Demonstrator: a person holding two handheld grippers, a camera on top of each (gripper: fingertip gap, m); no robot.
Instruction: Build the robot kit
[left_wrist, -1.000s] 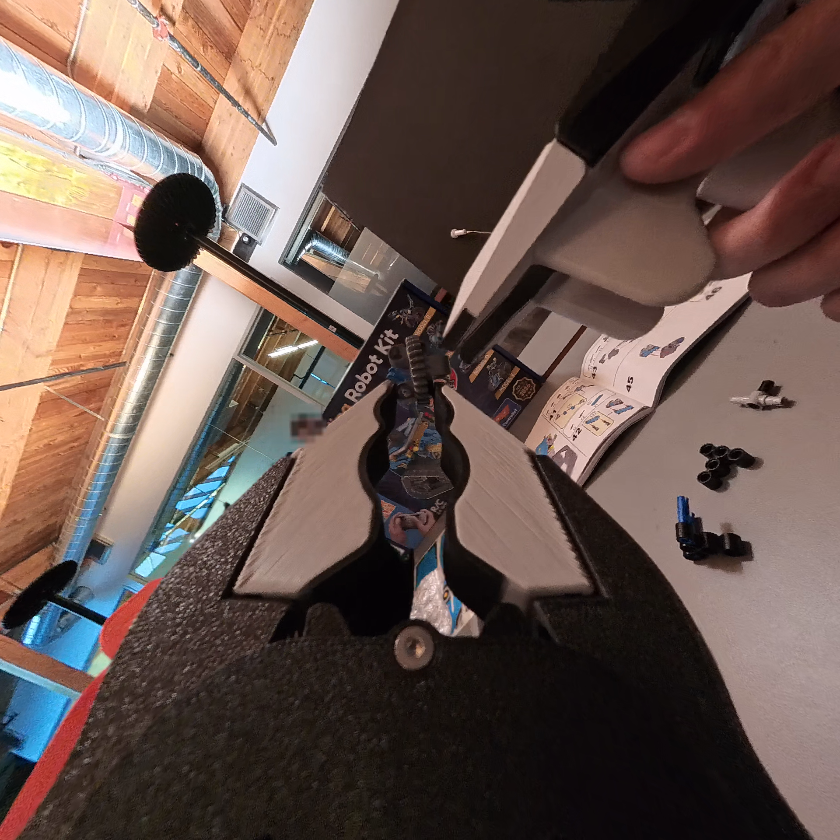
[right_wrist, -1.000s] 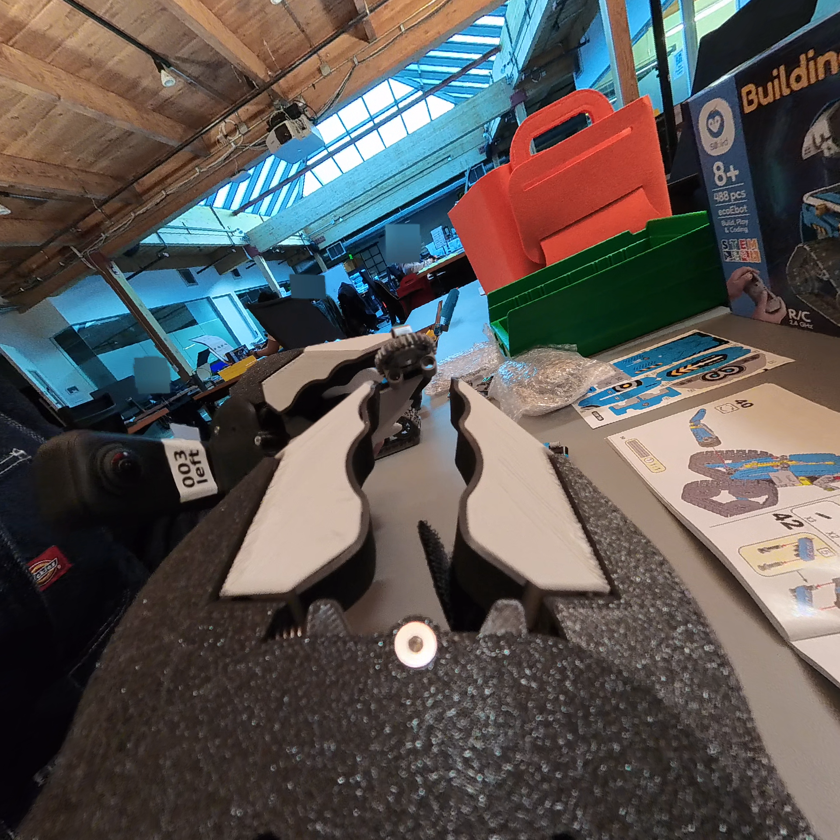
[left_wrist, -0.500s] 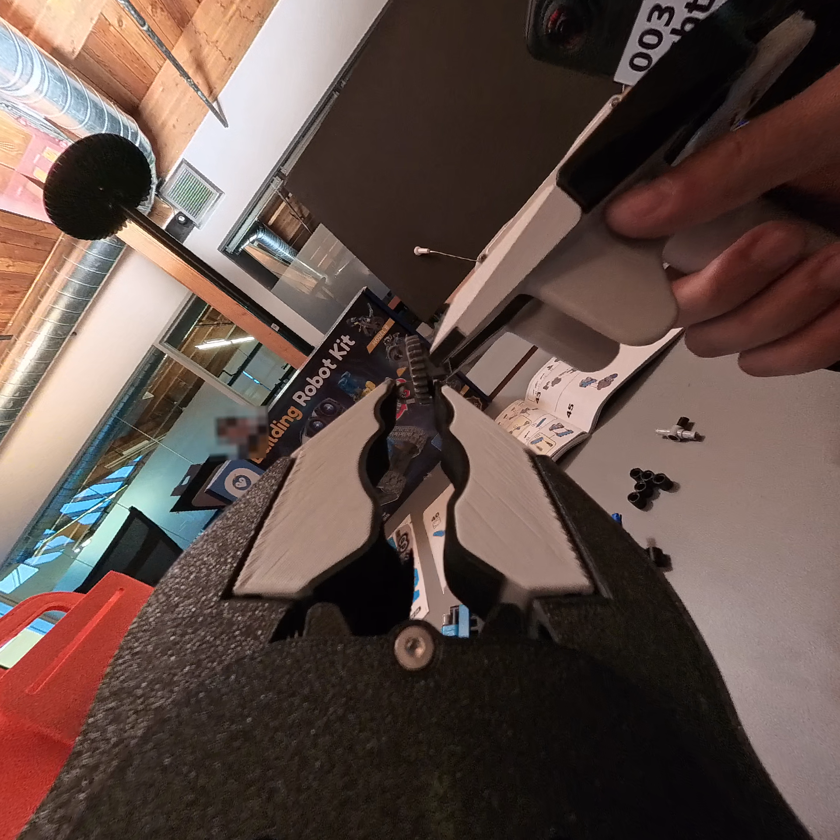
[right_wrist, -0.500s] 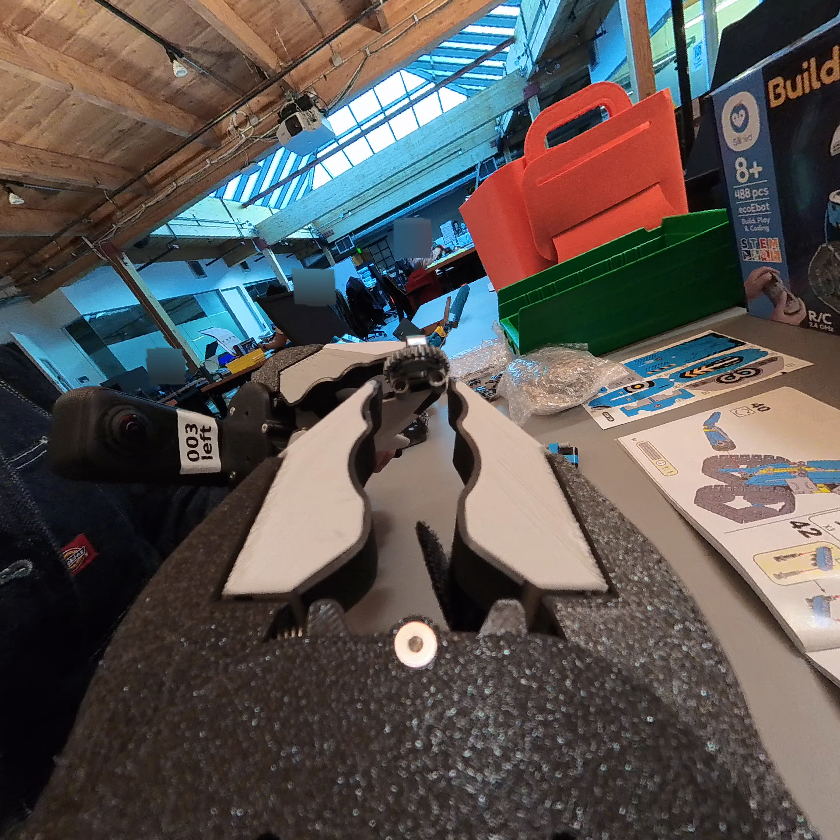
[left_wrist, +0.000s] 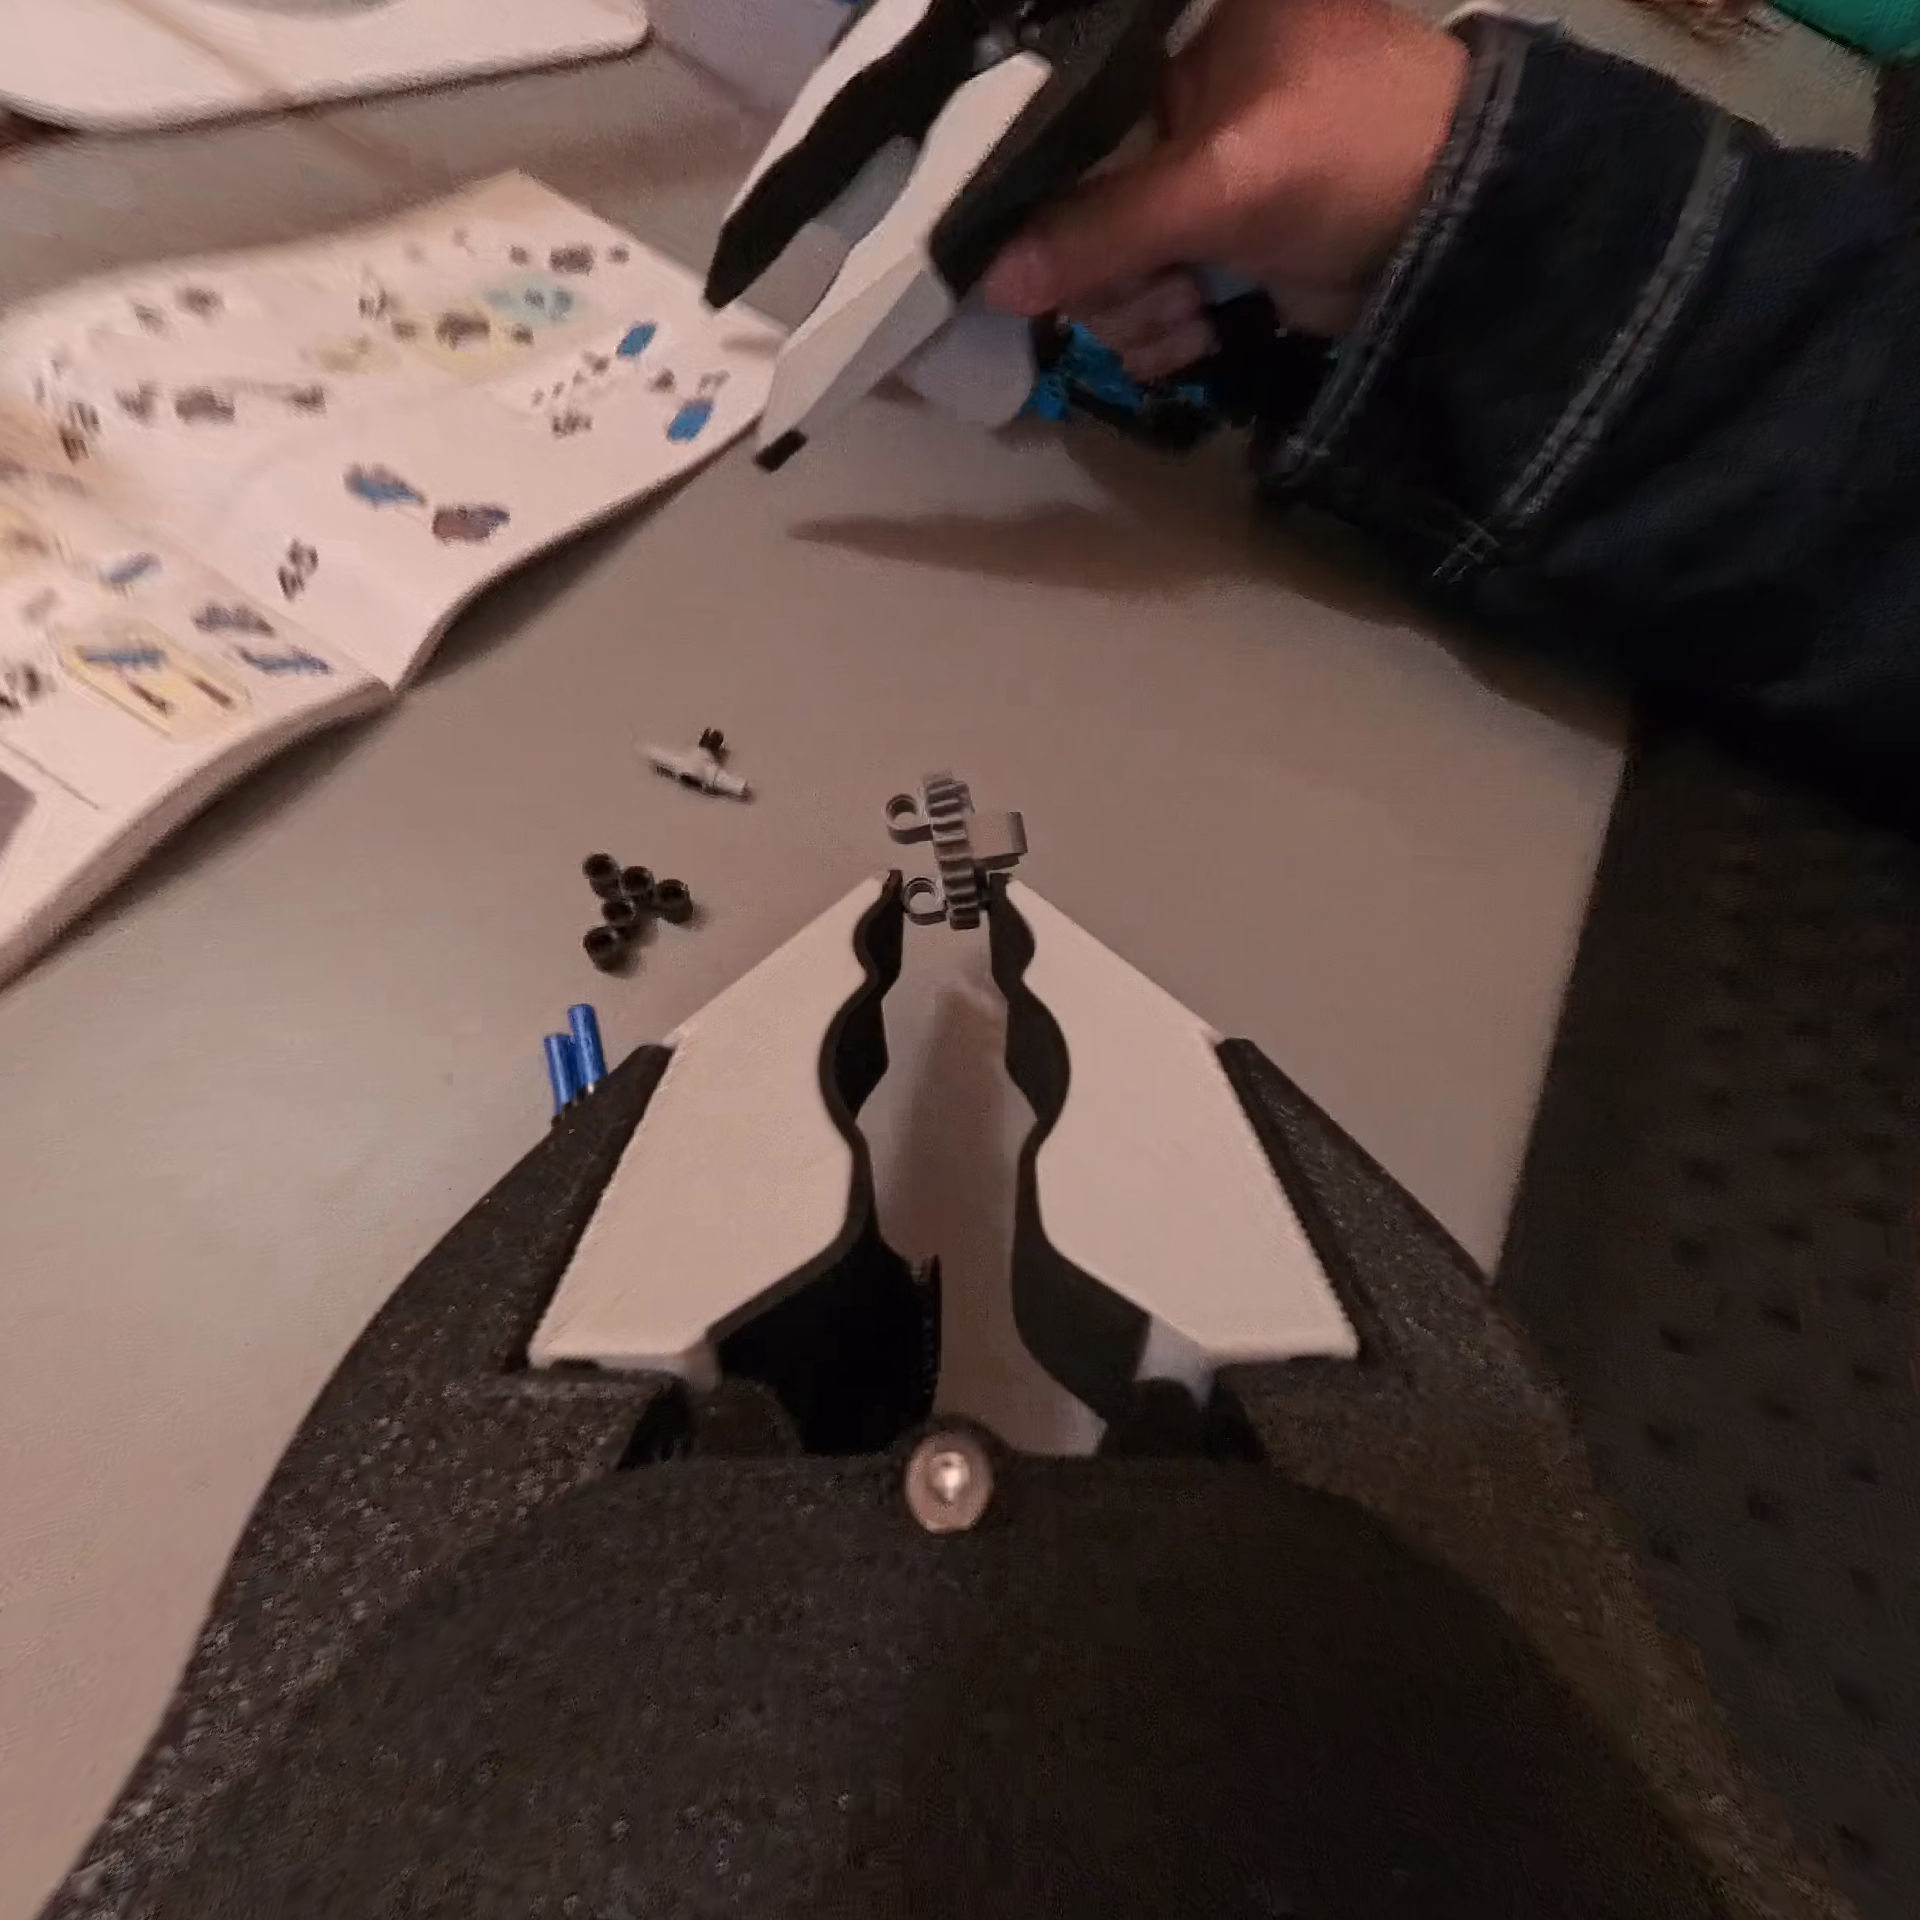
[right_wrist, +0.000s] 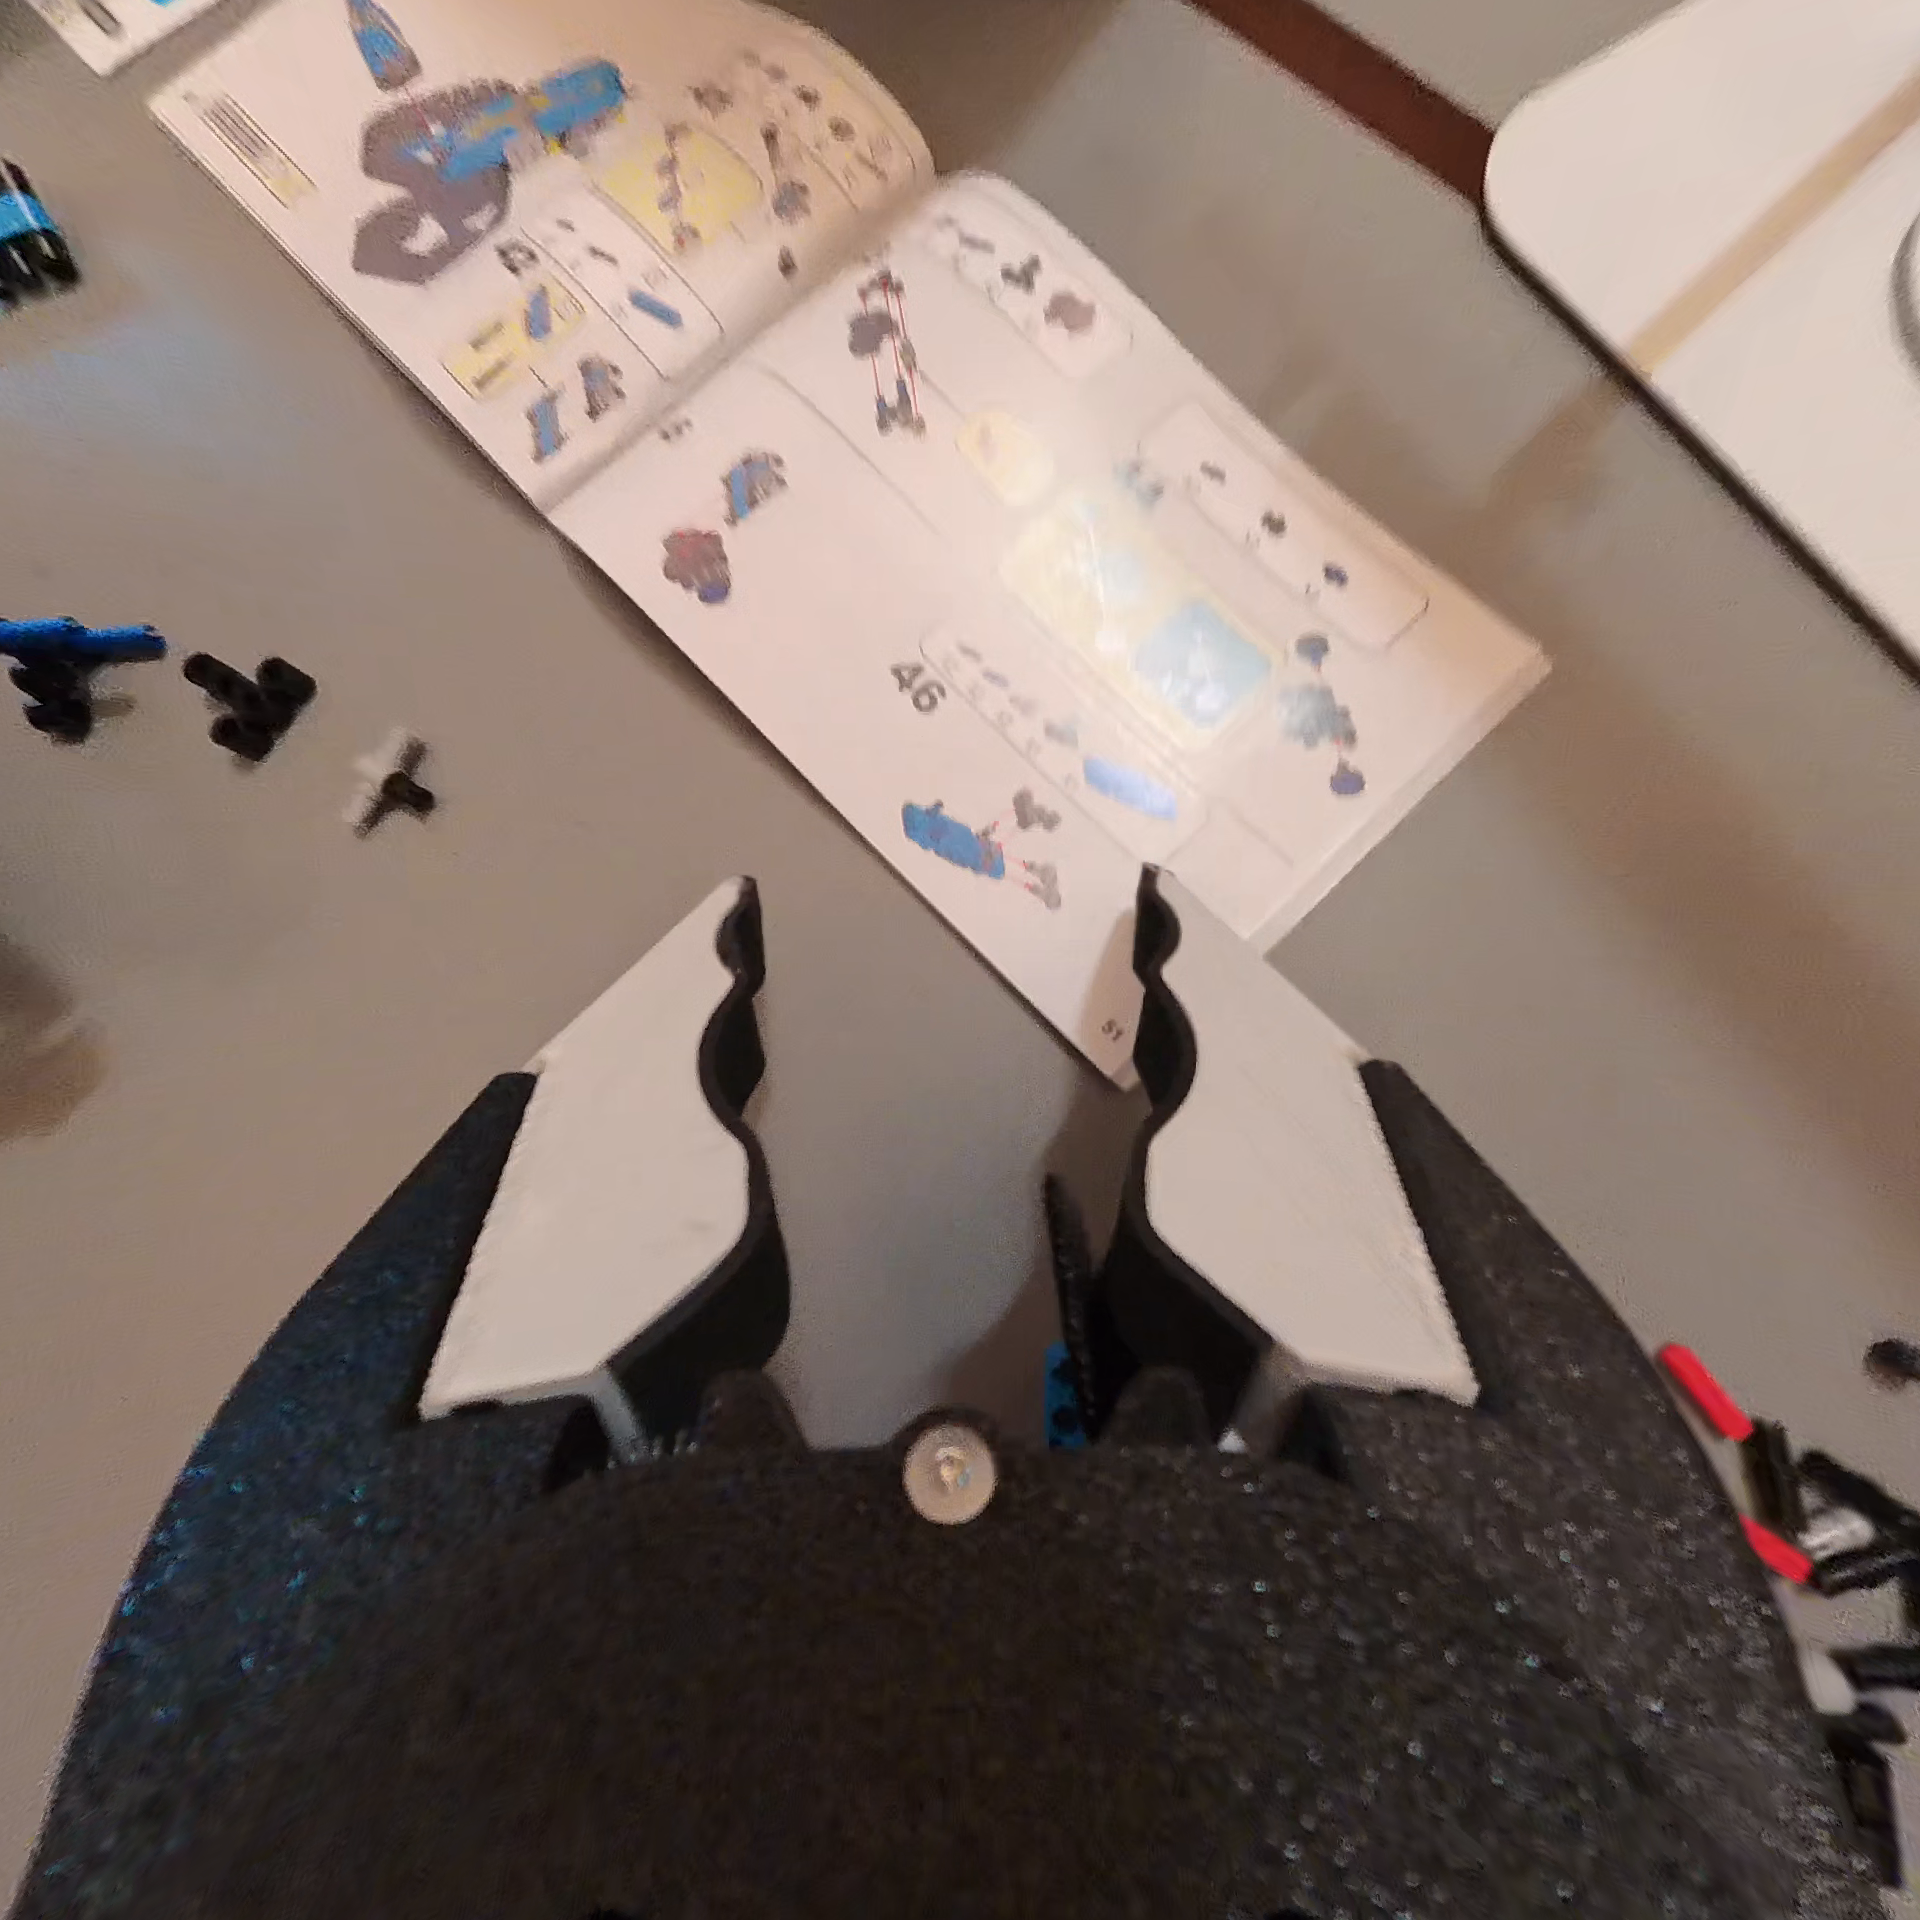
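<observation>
My left gripper (left_wrist: 945, 883) is shut on a small grey gear piece (left_wrist: 954, 857) and holds it at the fingertips, low over the grey table (left_wrist: 1195, 727). My right gripper (right_wrist: 943, 888) is open and empty above the table, with one fingertip over the corner of an open instruction booklet (right_wrist: 935, 468). In the left wrist view the right gripper (left_wrist: 748, 372) shows at the top, held by a hand (left_wrist: 1278, 177) in a dark sleeve, well apart from the gear piece. A blue assembly (left_wrist: 1091, 364) lies under that hand.
Black connectors (left_wrist: 629, 909), a small white piece (left_wrist: 696, 769) and blue pins (left_wrist: 577, 1049) lie left of my left gripper, with the booklet (left_wrist: 260, 468) beyond. The table edge and dark carpet (left_wrist: 1714, 1143) are at right. A red-handled tool (right_wrist: 1714, 1455) lies by my right gripper.
Both grippers have tipped down from facing the room to facing the table. The right gripper has moved away from the gear piece and opened wider. The left still grips the gear piece.
</observation>
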